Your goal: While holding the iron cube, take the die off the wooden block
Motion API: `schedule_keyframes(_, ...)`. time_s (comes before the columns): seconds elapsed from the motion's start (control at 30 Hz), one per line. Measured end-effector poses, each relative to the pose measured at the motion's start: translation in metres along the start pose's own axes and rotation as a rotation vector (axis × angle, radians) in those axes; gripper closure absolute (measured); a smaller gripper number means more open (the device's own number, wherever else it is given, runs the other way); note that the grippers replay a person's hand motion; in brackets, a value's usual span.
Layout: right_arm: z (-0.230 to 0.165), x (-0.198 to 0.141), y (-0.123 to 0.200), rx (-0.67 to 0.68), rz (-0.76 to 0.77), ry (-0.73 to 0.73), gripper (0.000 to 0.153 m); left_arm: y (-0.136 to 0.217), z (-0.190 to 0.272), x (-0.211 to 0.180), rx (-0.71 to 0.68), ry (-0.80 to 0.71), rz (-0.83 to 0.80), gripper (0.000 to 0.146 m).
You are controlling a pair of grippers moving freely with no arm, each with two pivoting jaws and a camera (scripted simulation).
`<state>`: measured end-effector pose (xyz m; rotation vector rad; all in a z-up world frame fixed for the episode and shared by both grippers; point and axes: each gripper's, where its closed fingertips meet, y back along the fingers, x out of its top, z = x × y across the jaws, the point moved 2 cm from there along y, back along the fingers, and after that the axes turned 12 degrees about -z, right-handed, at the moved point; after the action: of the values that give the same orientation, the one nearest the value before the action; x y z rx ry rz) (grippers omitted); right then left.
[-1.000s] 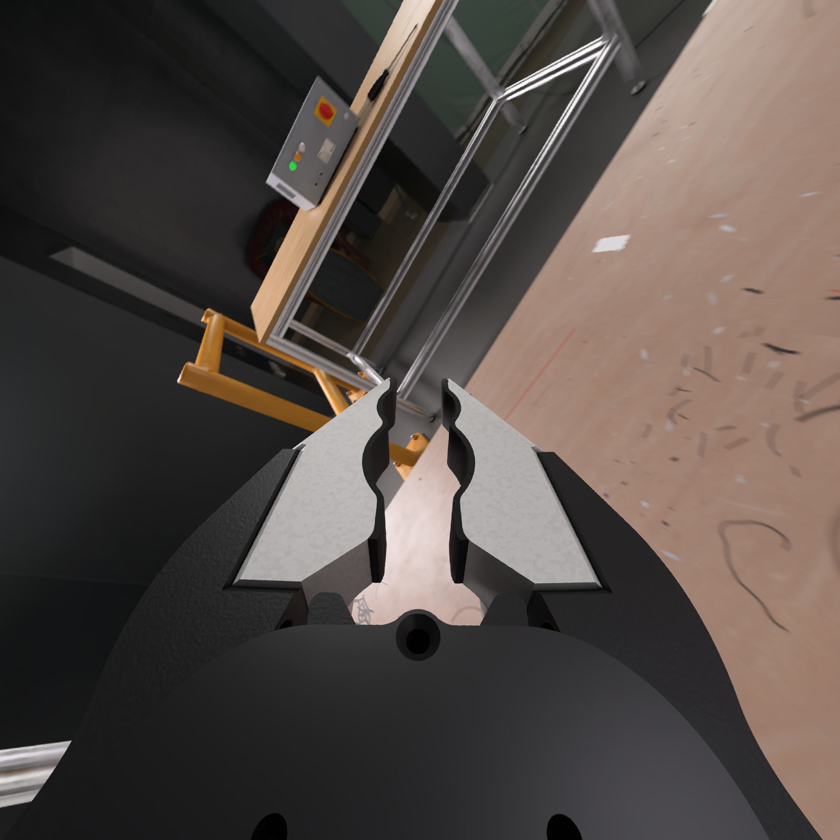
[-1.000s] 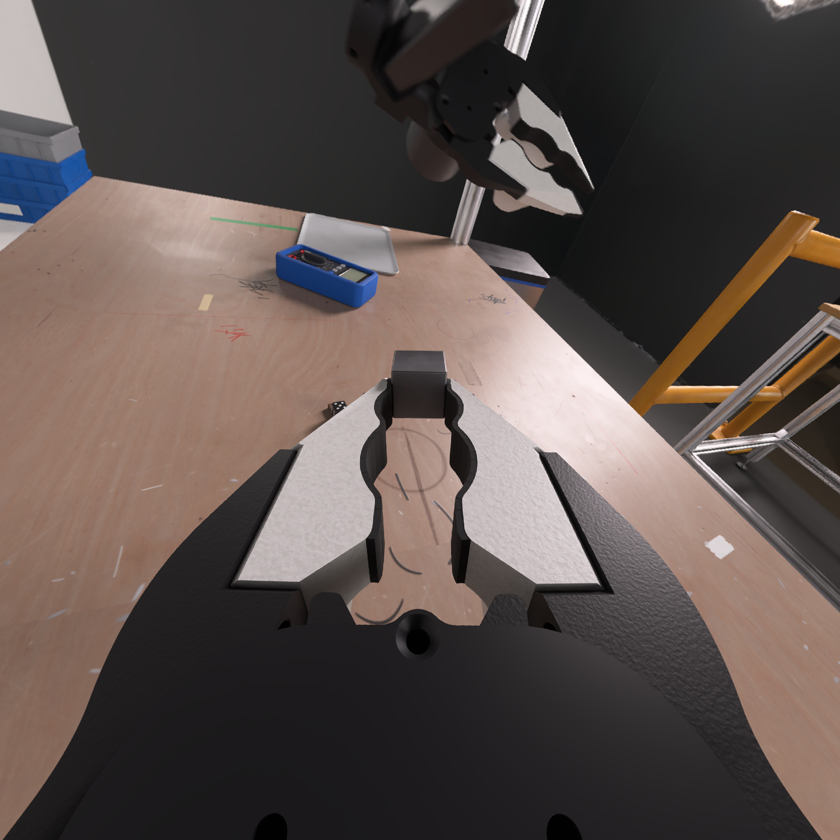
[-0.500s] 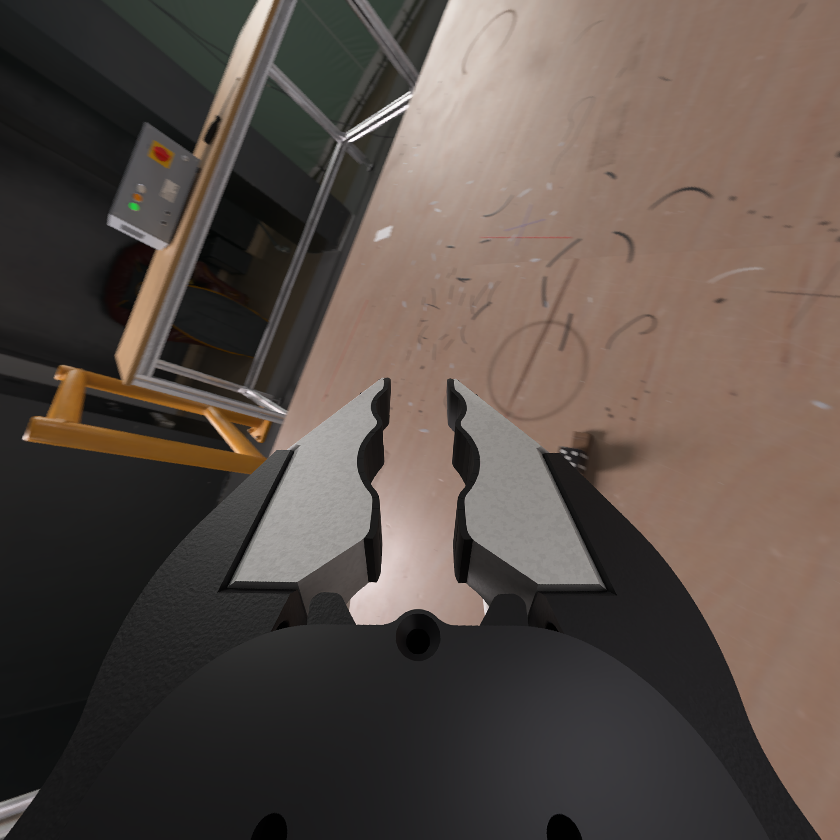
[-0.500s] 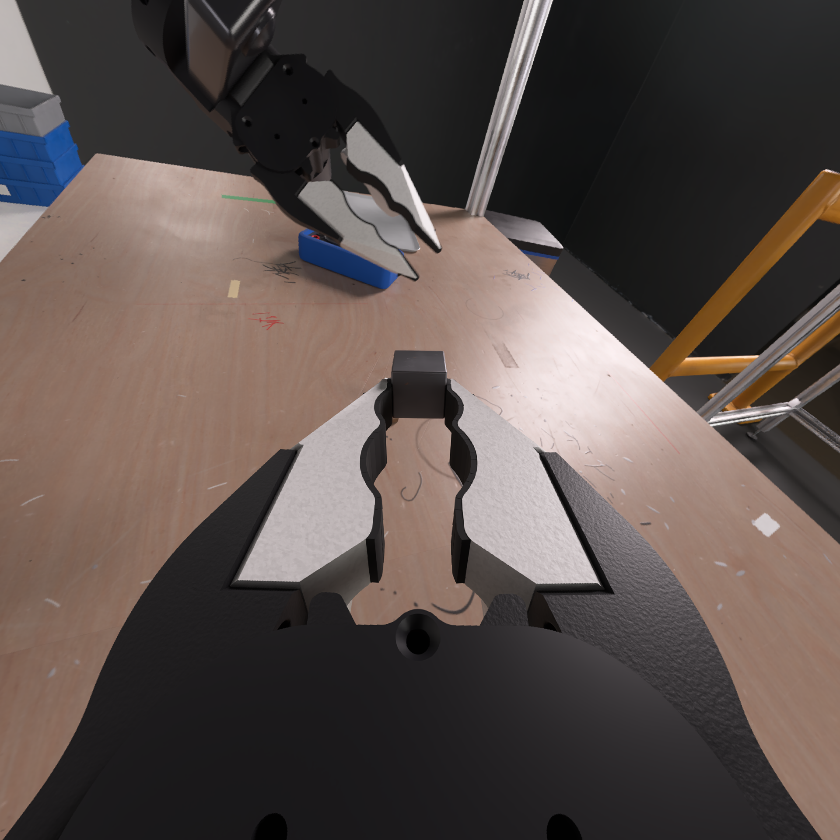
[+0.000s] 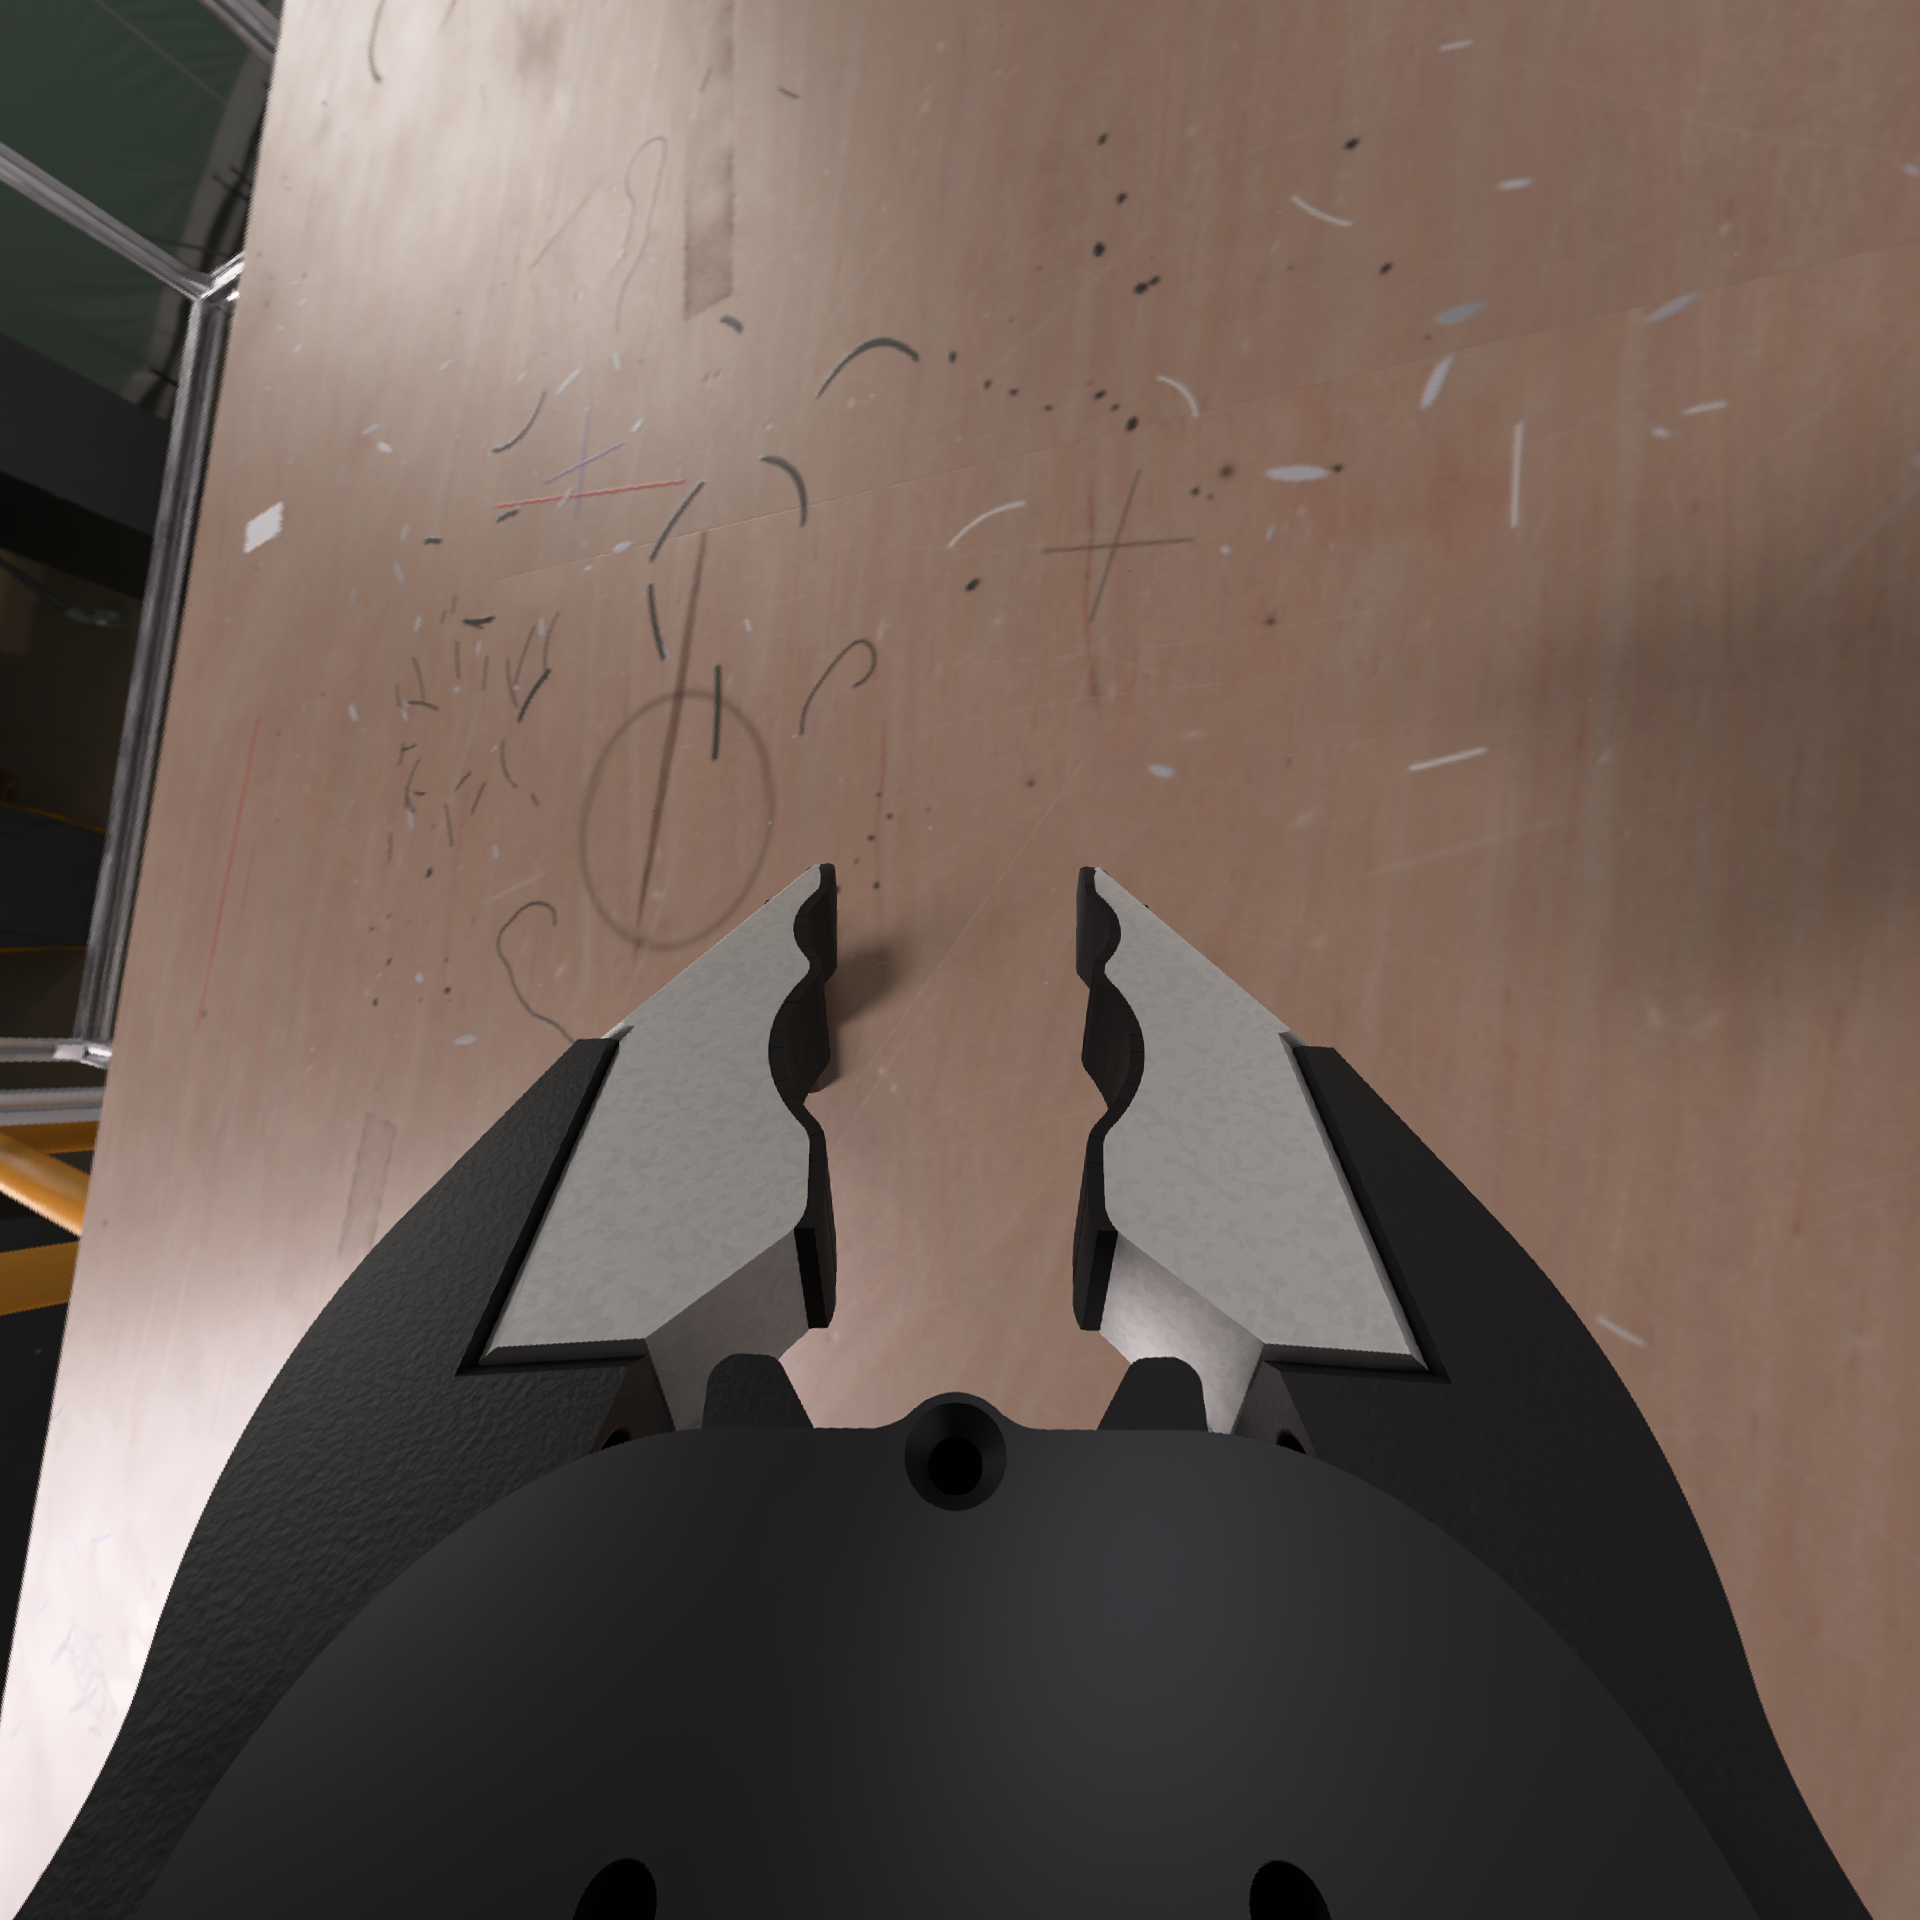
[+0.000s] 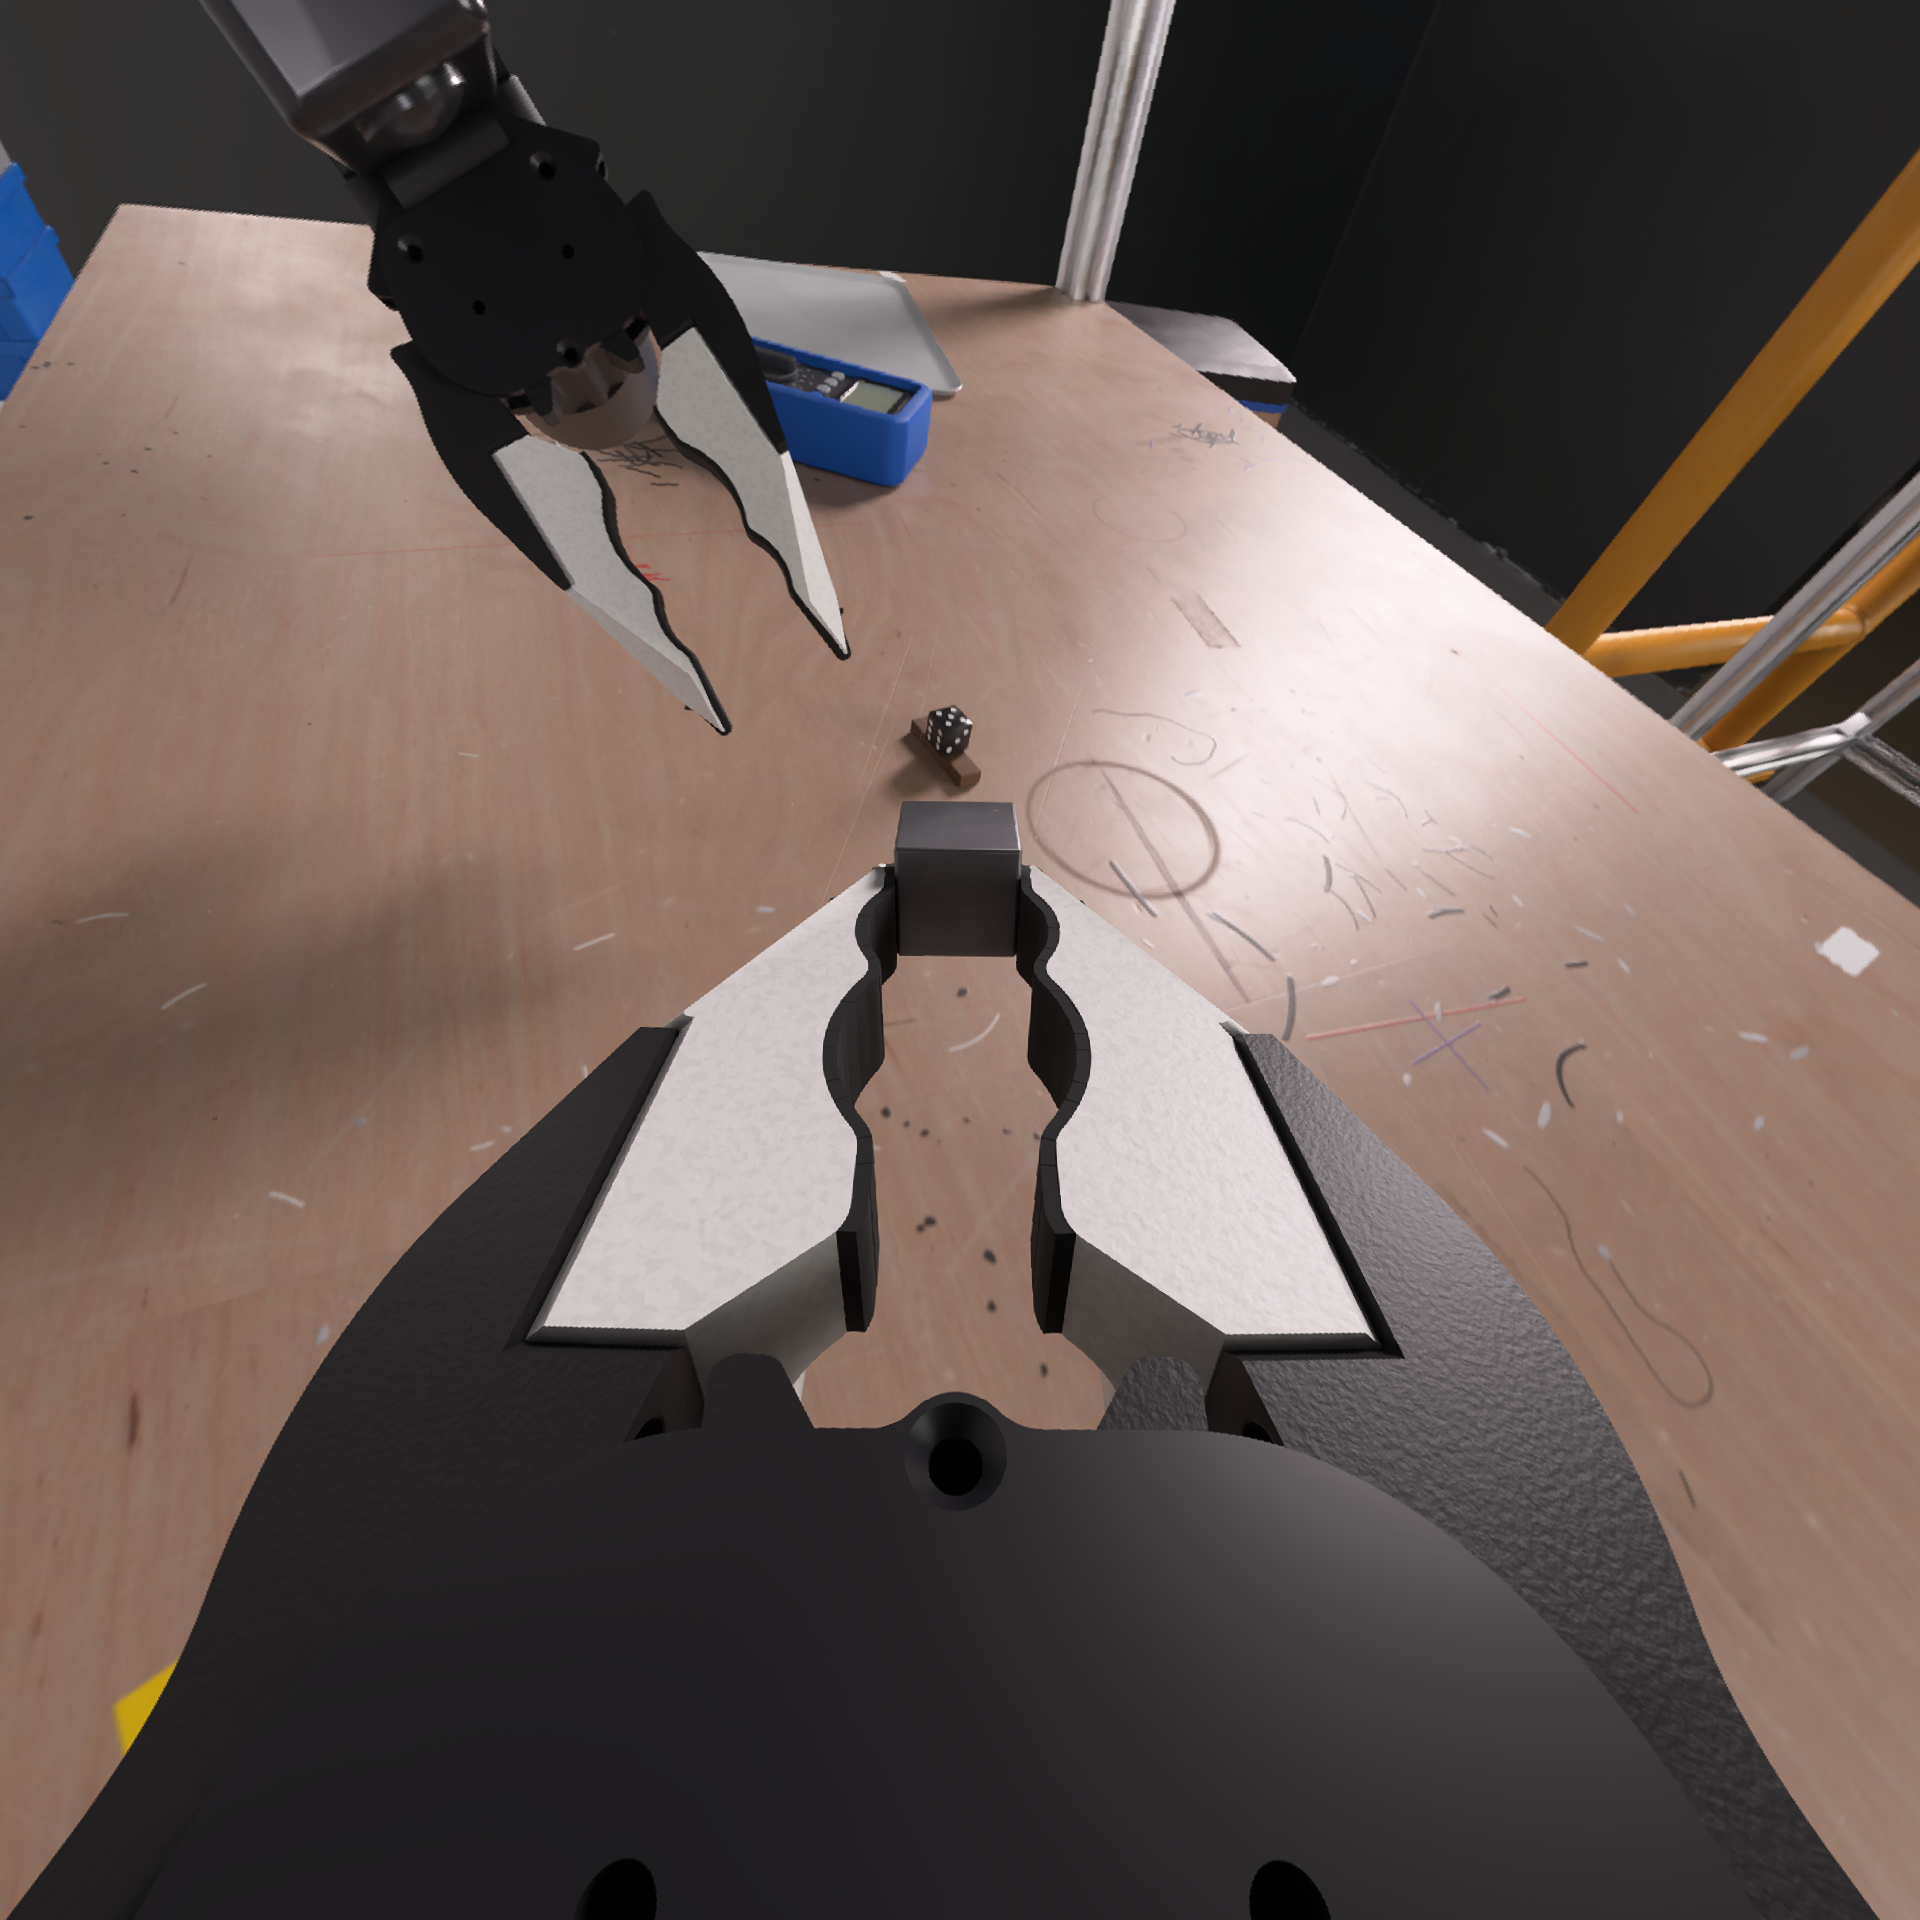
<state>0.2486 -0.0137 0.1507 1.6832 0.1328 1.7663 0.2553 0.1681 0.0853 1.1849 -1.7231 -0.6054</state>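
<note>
In the right wrist view my right gripper (image 6: 956,883) is shut on the dark grey iron cube (image 6: 956,878), held at its fingertips above the table. Just beyond it a small black die (image 6: 948,727) with white pips sits on a small brown wooden block (image 6: 961,771) on the table (image 6: 312,831). My left gripper (image 6: 779,686) hangs open over the table, tips pointing down, a little left of and above the die. In the left wrist view the left gripper (image 5: 956,883) is open and empty over the scribbled table (image 5: 1351,727); the die and block do not show there.
A blue multimeter (image 6: 847,416) and a grey tray (image 6: 831,312) lie at the far end of the table. An aluminium post (image 6: 1112,145) stands behind. Yellow railing (image 6: 1745,436) and metal framing lie past the right edge. Blue bins (image 6: 21,270) stand far left.
The left gripper has swung down over the table toward the die and opened wider. The right gripper still holds the cube, and the die on its block has come back into its view.
</note>
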Motion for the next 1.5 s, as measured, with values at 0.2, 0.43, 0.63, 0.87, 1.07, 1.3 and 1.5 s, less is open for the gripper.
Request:
schedule_keyframes(0.2, 0.000, -0.021, 0.011, -0.014, -0.013, -0.034, 0.131, -0.009, 0.006, -0.002, -0.057, 0.007, -0.011, 0.100)
schedule_keyframes(0.43, 0.006, -0.040, 0.031, -0.065, -0.015, -0.077, 0.131, -0.020, -0.022, -0.012, 0.034, 0.004, -0.100, 0.100)
schedule_keyframes(0.63, 0.005, -0.049, 0.031, -0.066, -0.013, -0.095, 0.131, -0.034, -0.066, -0.050, 0.030, 0.093, -0.197, 0.099)
schedule_keyframes(0.87, 0.009, -0.051, 0.030, -0.060, 0.000, -0.103, 0.131, -0.065, -0.064, -0.061, -0.095, 0.115, -0.310, 0.099)
schedule_keyframes(1.07, 0.013, -0.054, 0.032, -0.060, 0.005, -0.112, 0.131, -0.072, -0.060, -0.058, -0.149, 0.137, -0.288, 0.127)
schedule_keyframes(1.3, 0.016, -0.058, 0.037, -0.073, 0.004, -0.110, 0.131, -0.050, -0.061, -0.039, -0.127, 0.177, -0.242, 0.127)
schedule_keyframes(1.5, 0.016, -0.065, 0.042, -0.084, 0.002, -0.114, 0.131, -0.040, -0.018, 0.054, -0.181, 0.140, -0.091, 0.127)
